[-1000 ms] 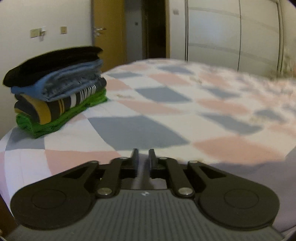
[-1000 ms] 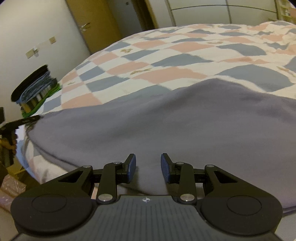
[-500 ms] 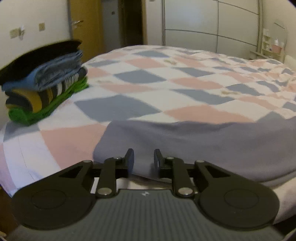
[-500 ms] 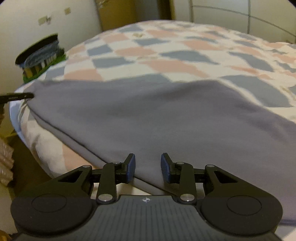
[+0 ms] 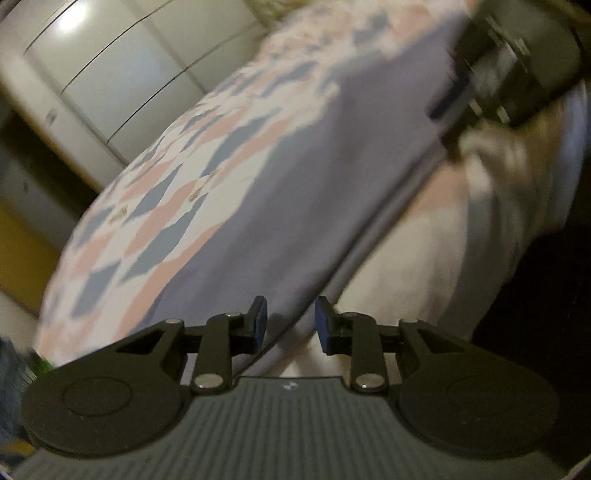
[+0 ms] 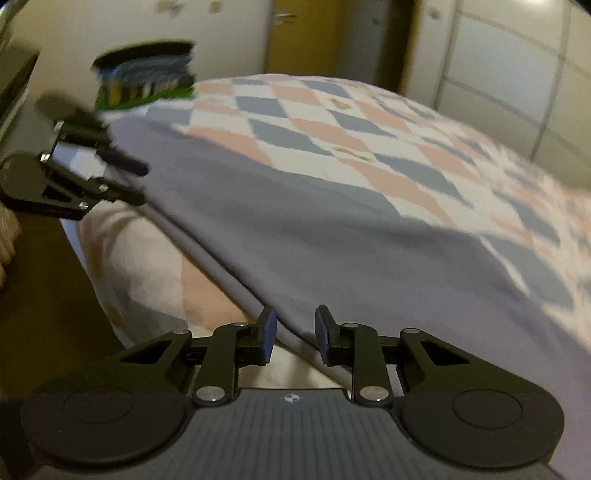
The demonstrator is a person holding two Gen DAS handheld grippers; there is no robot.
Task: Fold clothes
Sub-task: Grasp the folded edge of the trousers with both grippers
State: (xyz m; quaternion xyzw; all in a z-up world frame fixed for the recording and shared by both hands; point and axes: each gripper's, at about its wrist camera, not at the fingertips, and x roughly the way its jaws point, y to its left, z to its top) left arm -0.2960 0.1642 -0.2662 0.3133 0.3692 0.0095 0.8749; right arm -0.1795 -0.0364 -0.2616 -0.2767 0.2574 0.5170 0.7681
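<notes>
A grey garment (image 6: 332, 229) lies spread flat along the near edge of the bed; it also shows in the left wrist view (image 5: 332, 177). My left gripper (image 5: 290, 325) is open with the garment's hem between its fingers at the left end. It also shows in the right wrist view (image 6: 136, 181). My right gripper (image 6: 293, 334) is open at the hem near the right end, and shows blurred in the left wrist view (image 5: 447, 114).
The bed has a checked pink, blue and white cover (image 6: 332, 122). A stack of folded clothes (image 6: 147, 77) sits at its far left corner. A door (image 6: 306, 33) and white wardrobe (image 6: 509, 74) stand behind.
The left gripper opened, then swung right and tilted over the garment's left hem. The right gripper turned left along the hem. Both views are motion blurred now.
</notes>
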